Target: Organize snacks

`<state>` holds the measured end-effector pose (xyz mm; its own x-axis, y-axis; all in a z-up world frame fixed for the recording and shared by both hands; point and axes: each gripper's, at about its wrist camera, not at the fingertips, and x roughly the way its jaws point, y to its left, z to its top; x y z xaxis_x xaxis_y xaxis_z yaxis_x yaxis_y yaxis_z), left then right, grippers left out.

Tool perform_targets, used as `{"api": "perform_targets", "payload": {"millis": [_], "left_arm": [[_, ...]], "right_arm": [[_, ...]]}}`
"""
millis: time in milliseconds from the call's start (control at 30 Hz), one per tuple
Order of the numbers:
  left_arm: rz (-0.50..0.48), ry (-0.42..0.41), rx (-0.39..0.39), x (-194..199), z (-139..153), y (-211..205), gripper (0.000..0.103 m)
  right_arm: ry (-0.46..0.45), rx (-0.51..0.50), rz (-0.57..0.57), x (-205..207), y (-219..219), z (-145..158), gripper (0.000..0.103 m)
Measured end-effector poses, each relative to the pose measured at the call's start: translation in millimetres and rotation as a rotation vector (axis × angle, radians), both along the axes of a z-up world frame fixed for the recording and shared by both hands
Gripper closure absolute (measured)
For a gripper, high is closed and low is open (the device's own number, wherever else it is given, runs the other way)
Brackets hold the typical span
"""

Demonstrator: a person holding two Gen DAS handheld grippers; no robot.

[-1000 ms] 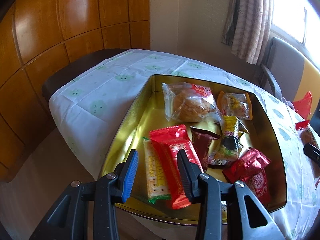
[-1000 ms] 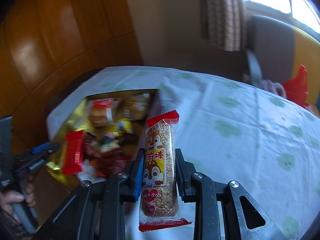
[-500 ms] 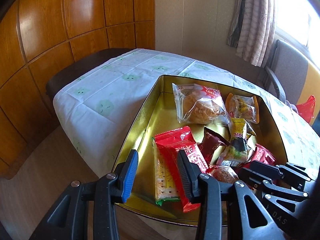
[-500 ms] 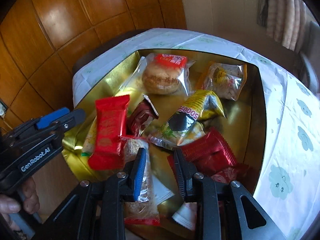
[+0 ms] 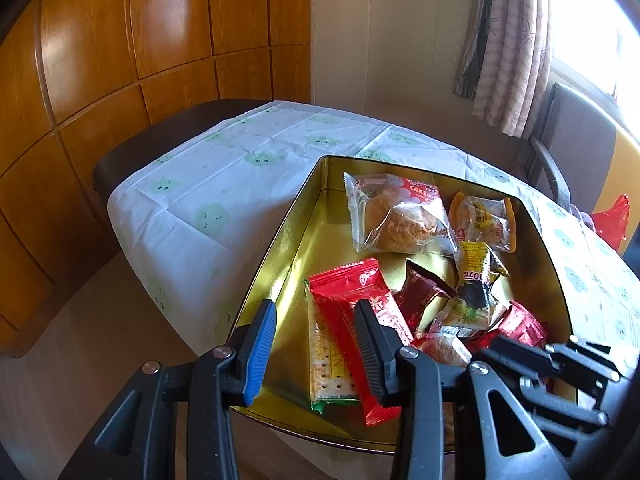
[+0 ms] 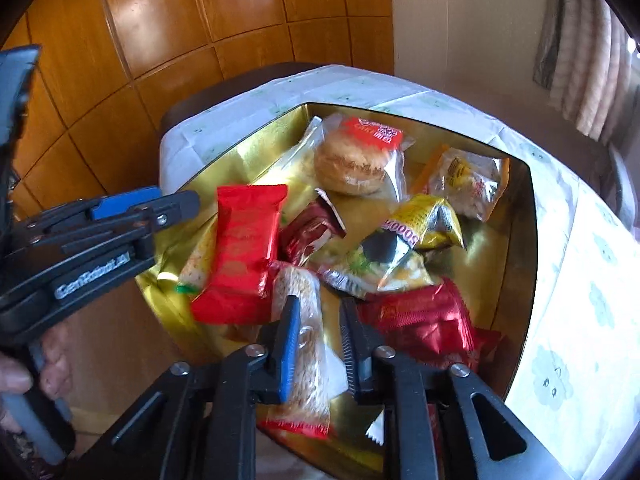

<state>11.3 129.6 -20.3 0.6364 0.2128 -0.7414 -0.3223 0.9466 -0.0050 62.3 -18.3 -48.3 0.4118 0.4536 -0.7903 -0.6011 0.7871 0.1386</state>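
So, biggest thing first:
- table (image 5: pixel 240 168) with a white cloth printed with little green clouds; its far-left corner is bare cloth
- gold tin (image 5: pixel 312 216) sits at the table's near edge, full of wrapped snacks
- left gripper (image 5: pixel 316 308) hangs over the tin's near-left corner, released: blue finger outside the wall, black finger over the snacks, nothing pinched. A person's hand (image 6: pixel 52 364) is on its handle
- right gripper (image 6: pixel 320 304) is over the tin's near edge. Its jaws have just been closing to a narrow gap, but they aren't clamping anything
- clear-bagged cake (image 5: pixel 400 216) lies by the tin's far wall
- long red packet (image 5: pixel 348 292) lies along the tin's left side, on top of a cracker pack
- puffed rice bar (image 6: pixel 308 344), the snack just dealt with, lies in the tin at its near edge, partly behind the right gripper's blue finger, clear of the other finger
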Motion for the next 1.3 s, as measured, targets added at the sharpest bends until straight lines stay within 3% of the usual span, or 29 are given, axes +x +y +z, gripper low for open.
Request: {"api": "perform_targets", "payload": {"millis": [233,367,567,667,700,1033,1300], "left_arm": [[-0.018,-0.03,0.019,-3.0,9.5,-6.4,0.062],[-0.025,-0.044,0.029,-5.7,13.7,-10.9,0.062],[-0.062,-0.073,0.05,-15.6,21.6,-28.6,0.062],[-0.089,-0.086,0.051,-22.0,24.1,-39.7,0.061],[-0.098,-0.089,0.045,-24.0,24.5,-43.2,0.058],[-0.14,-0.116,0.058,-37.0,29.9,-74.0,0.04],[-0.106,-0.144,0.089,-40.4,35.0,-76.0,0.04]], "right_arm": [[0.051,-0.006,-0.074,14.3,-9.9,-11.3,0.093],[-0.001,0.028,-0.097,1.1,-20.4,3.4,0.092],[-0.126,0.046,-0.214,-21.1,-42.6,30.0,0.076],[-0.176,0.038,-0.313,-35.1,-57.5,36.4,0.049],[-0.189,0.037,-0.337,-38.4,-61.4,38.2,0.045],[-0.208,0.007,-0.446,-57.2,-85.6,38.1,0.03],[-0.237,0.012,-0.458,-65.1,-88.8,42.9,0.024]]}}
